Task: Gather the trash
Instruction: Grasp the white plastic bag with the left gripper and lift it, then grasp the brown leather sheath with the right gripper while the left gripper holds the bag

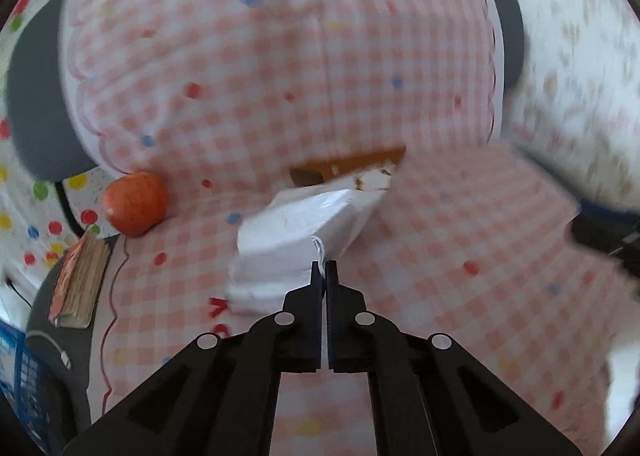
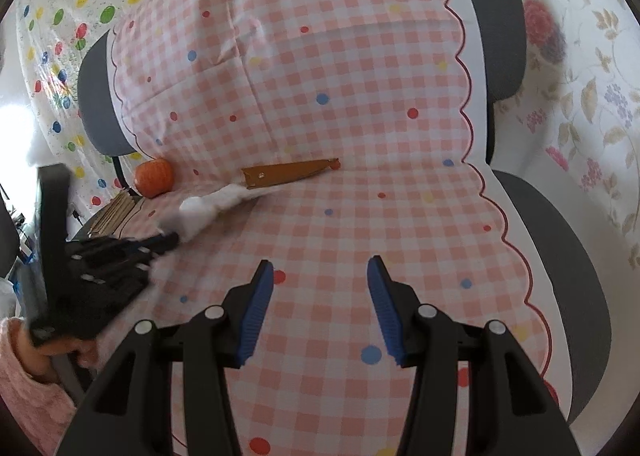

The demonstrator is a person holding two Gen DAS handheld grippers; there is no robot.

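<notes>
White wrapper pinched over the checked seat cover

The left gripper [image 1: 324, 270] is clamped on a white wrapper's [image 1: 296, 228] edge; blur hides its print. The right gripper [image 2: 320, 276] is held apart, empty.

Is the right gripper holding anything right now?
No: the right gripper stands open above the checked cloth with nothing between its blue pads.
</notes>
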